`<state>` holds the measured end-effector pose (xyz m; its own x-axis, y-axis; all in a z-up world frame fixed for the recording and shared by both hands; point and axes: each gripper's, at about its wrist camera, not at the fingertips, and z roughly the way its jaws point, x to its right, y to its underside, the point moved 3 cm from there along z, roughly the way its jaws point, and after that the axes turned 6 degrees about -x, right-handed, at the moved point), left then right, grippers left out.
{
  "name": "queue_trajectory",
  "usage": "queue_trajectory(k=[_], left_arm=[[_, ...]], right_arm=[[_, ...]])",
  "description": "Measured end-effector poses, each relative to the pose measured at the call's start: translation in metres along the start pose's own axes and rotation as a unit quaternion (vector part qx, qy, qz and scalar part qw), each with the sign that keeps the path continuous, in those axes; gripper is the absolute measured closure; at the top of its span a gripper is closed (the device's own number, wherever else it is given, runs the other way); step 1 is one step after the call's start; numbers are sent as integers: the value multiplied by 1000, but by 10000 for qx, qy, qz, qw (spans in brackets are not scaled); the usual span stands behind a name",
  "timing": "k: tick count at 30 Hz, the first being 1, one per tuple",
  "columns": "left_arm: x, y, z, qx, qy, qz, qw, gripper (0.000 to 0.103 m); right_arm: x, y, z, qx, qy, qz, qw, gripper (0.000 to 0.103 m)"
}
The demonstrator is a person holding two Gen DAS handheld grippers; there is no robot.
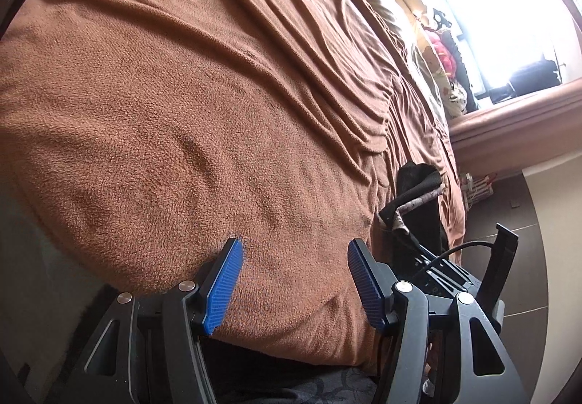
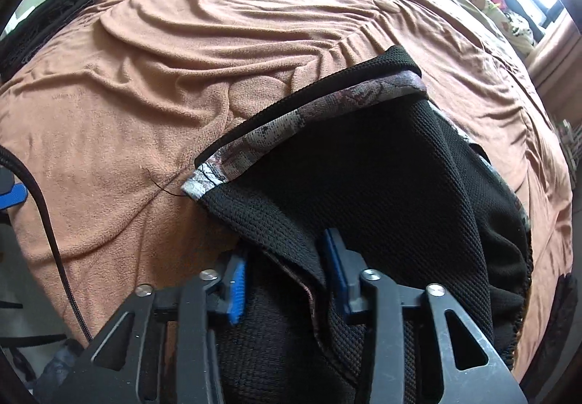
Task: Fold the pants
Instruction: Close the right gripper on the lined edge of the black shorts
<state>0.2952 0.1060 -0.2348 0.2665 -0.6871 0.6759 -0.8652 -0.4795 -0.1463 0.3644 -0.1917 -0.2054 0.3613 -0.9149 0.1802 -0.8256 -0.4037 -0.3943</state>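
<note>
Black knit pants (image 2: pixel 382 167) with a grey patterned band (image 2: pixel 291 120) along one edge lie bunched on a brown fleece blanket (image 2: pixel 163 58). My right gripper (image 2: pixel 285 251) is shut on a thick fold of the black fabric, which fills the gap between its blue pads (image 2: pixel 236 280). In the left wrist view the same pants (image 1: pixel 418 178) hang at the bed's right edge. My left gripper (image 1: pixel 295 247) is open over bare blanket (image 1: pixel 182 76), to the left of the pants, with nothing between its fingers.
A pile of dark clothes (image 2: pixel 47 22) lies at the blanket's far left edge. Stuffed toys (image 1: pixel 443 40) line the bright window side. A black cable (image 2: pixel 47 222) hangs at the left. Tiled floor (image 1: pixel 527 240) runs beside the bed.
</note>
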Motion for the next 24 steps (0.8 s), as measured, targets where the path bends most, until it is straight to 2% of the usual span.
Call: queue_trajectory(k=[2,4,8,12,16,24], left_arm=[[-1,1,-1,5,-10,-23,10000,41],[-1,2,-1,-5,-5,-50,10000,41],[5,5,1,-15,-17,16,10000,41],[9,5,5,-50,-34,27,10000,41],[16,7,7,-64,-23,65,10000,41],[26,8,11,-79,-77,125,9999,41]], right_arm=[[7,1,-12,145,-254,155,9995,86],[17,1,-22,300,-470,295,9980,90],[45,5,-42,573,-1211,740,9882,100],[81,12,-61,893,-1605,1099,9768,101],[115,25,-73,1130,-1478,1388,9727,102],[169,55,-78,1234,-1372,2075,9607,102]])
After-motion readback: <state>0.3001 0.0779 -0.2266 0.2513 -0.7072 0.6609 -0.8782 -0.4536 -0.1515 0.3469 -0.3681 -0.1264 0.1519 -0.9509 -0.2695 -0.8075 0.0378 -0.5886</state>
